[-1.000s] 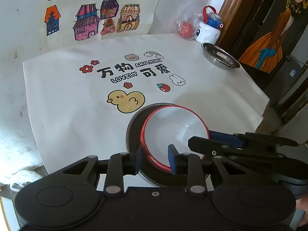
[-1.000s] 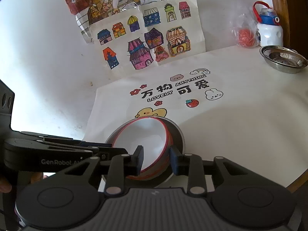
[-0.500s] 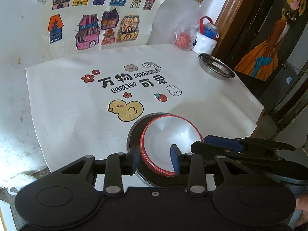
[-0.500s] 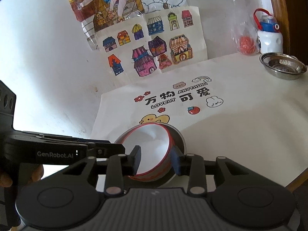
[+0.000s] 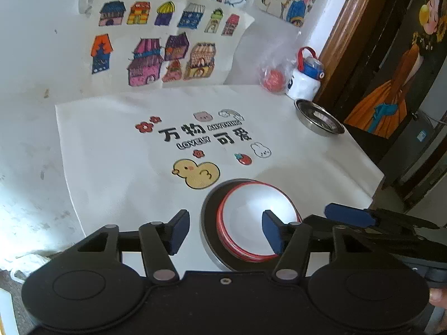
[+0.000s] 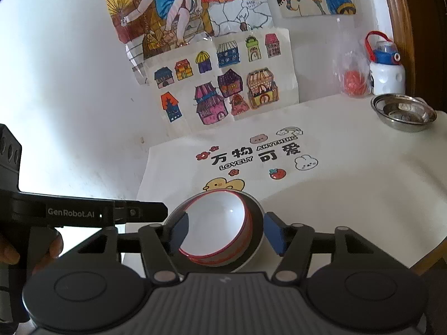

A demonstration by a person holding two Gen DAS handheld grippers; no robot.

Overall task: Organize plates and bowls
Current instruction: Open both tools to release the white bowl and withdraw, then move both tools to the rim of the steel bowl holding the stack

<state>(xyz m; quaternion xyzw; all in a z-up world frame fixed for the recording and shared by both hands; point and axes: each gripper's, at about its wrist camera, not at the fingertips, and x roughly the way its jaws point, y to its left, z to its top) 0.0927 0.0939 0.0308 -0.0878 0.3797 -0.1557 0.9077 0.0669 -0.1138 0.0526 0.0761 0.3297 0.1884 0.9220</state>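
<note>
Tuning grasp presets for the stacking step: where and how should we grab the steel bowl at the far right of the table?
Grip the rim of the steel bowl, one finger inside and one outside. It sits upright and open, with a thin flared lip and sloped walls that fingers would likely slip on. Come from above on its near side: the water bottle and the red bag crowd its far side.

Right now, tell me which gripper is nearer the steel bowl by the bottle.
Right, though neither is close. The right gripper and left gripper both sit at the red-rimmed bowls, far from the steel bowl.
</note>
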